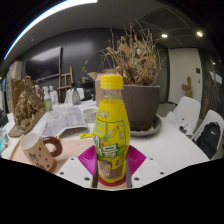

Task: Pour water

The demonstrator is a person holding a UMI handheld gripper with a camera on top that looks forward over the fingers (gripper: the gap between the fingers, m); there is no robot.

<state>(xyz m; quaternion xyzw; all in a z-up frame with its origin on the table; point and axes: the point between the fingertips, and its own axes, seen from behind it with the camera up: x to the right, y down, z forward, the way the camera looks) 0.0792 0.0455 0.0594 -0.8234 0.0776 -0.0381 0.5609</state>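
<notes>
A yellow drink bottle [112, 130] with an orange cap and a green-and-yellow label stands upright between my fingers. My gripper [112, 166] has its magenta pads [87, 158] pressed against both sides of the bottle's lower body. A white mug with a brown handle [39, 150] stands on the white table [170, 145] to the left of the bottle, apart from it.
A dark pot with dried brown plants [139, 95] stands just behind the bottle. Clear glassware and wrapped items [62, 118] lie at the back left. A white chair [190, 112] stands at the right. A small wooden figure [27, 105] stands at the far left.
</notes>
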